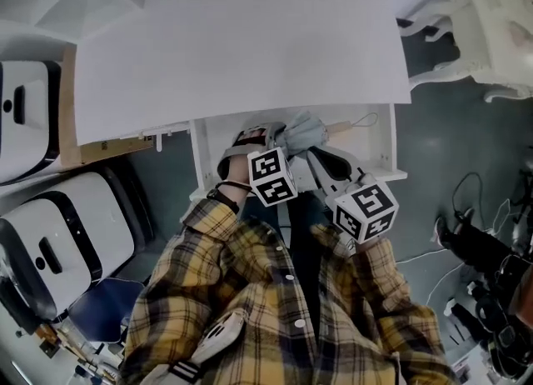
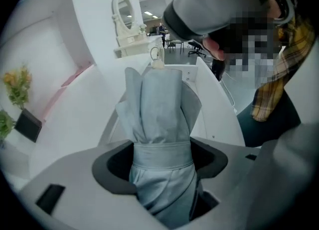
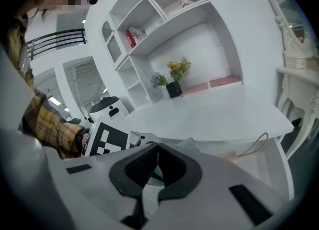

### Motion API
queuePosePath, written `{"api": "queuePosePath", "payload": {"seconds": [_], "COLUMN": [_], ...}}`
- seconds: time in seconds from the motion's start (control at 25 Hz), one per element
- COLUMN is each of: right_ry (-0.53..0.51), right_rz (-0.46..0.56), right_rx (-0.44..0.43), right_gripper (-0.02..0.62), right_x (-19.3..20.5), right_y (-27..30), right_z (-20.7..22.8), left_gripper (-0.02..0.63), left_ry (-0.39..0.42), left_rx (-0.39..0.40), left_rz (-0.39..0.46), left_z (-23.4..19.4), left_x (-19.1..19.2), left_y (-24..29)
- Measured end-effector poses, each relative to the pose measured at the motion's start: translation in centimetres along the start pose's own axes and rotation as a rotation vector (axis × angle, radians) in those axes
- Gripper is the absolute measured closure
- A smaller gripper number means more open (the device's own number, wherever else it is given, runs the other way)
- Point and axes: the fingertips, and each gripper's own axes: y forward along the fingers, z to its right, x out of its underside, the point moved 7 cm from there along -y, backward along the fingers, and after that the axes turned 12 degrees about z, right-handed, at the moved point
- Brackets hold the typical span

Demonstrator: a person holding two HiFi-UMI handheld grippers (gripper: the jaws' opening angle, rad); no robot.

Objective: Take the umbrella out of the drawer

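Observation:
A folded grey-blue umbrella (image 1: 304,132) with a wooden handle (image 1: 346,127) lies over the open white drawer (image 1: 379,146) under the desk (image 1: 241,50). My left gripper (image 1: 265,140) is shut on the umbrella. In the left gripper view the umbrella's strapped middle (image 2: 162,157) fills the gap between the dark pads (image 2: 112,167) of my left gripper (image 2: 162,167), and the canopy (image 2: 159,109) points away towards the drawer. My right gripper (image 1: 323,165) hovers just right of the umbrella, over the drawer front. In its own view the tips of my right gripper (image 3: 155,147) meet with nothing between them.
White machines (image 1: 50,233) stand on the floor at the left. An ornate white dresser (image 1: 500,33) is at the upper right, and cables (image 1: 483,292) lie on the floor at the right. Wall shelves and a flower pot (image 3: 174,87) stand behind the desk.

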Motion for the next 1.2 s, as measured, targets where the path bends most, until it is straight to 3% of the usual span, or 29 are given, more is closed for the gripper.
{"api": "queuePosePath", "payload": {"seconds": [0.24, 0.4, 0.72, 0.92, 1.2], "right_ry": [-0.055, -0.078, -0.128, -0.214, -0.242], "right_rz": [0.013, 0.038, 0.107, 0.176, 0.255], "right_rx": [-0.085, -0.147, -0.282, -0.395, -0.455], "right_gripper": [0.577, 0.577, 0.577, 0.577, 0.577], "right_x": [-2.6, -4.3, -8.0, -11.1, -13.5], "right_y": [0.0, 0.2, 0.0, -1.0, -3.1], "right_z": [-2.2, -3.7, -8.4, -11.3, -13.0], "left_gripper": [0.285, 0.285, 0.285, 0.285, 0.285], "left_ry": [-0.085, -0.191, -0.504, -0.532, -0.555], "left_rx": [-0.086, -0.153, -0.296, -0.381, -0.384], "left_rz": [0.057, 0.126, 0.409, 0.570, 0.748], "left_z": [-0.4, -1.0, -2.5, -3.1, -2.4], "left_x": [-0.4, -0.8, -0.9, -2.2, -5.0], "left_y": [-3.7, -6.8, -14.9, -19.4, -23.8]}}
